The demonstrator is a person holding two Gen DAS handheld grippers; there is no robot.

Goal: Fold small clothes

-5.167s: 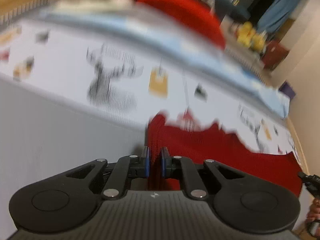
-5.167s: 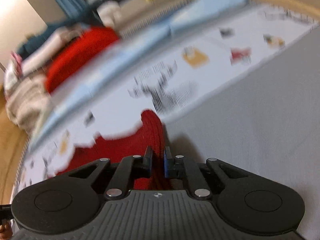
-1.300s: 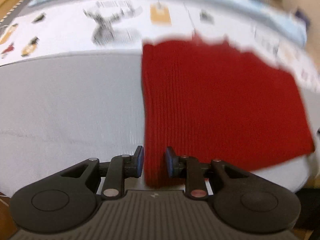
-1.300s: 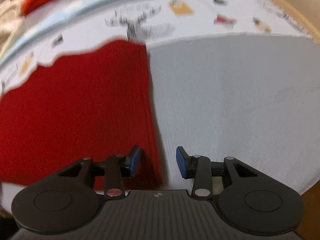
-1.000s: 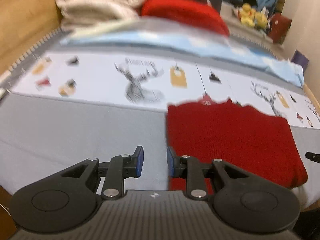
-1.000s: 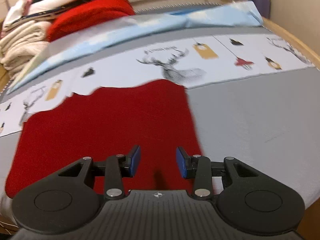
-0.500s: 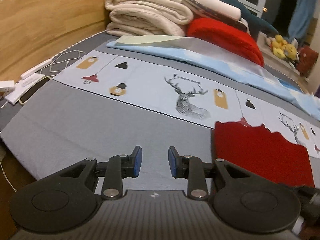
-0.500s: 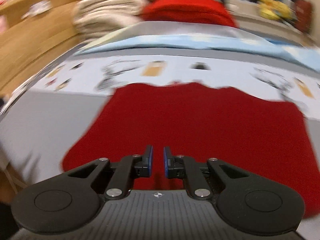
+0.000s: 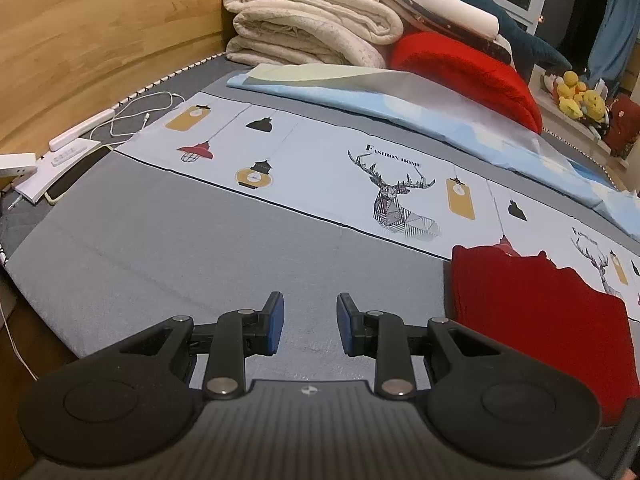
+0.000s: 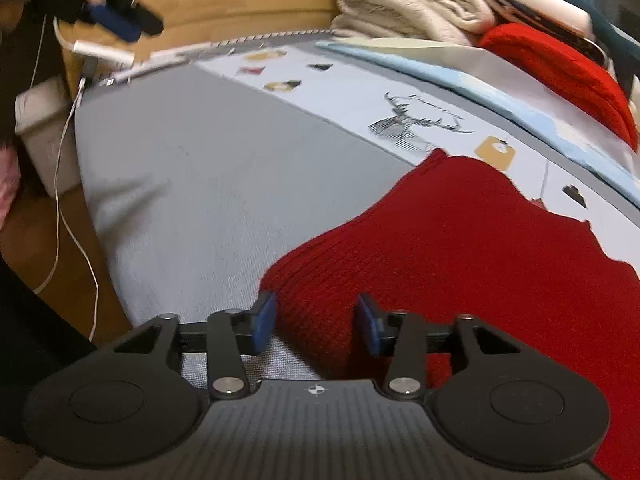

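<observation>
A red knit garment lies flat on the grey bed sheet, its far edge over the printed strip. My left gripper hovers open over bare grey sheet, well left of the garment, with nothing between its blue pads. In the right wrist view the red garment fills the right half. My right gripper sits over its near left corner, jaws opening; the knit lies between the pads, which do not press on it. A blurred black and blue shape at top left may be the left gripper.
Folded cream blankets and a red folded knit are stacked at the back by the wooden headboard. A pale blue sheet lies in front of them. A phone, chargers and white cables crowd the left corner.
My right gripper swept from the garment's right edge across to its left near corner, closing midway and now parting its jaws. My left gripper moved left off the garment, then held still.
</observation>
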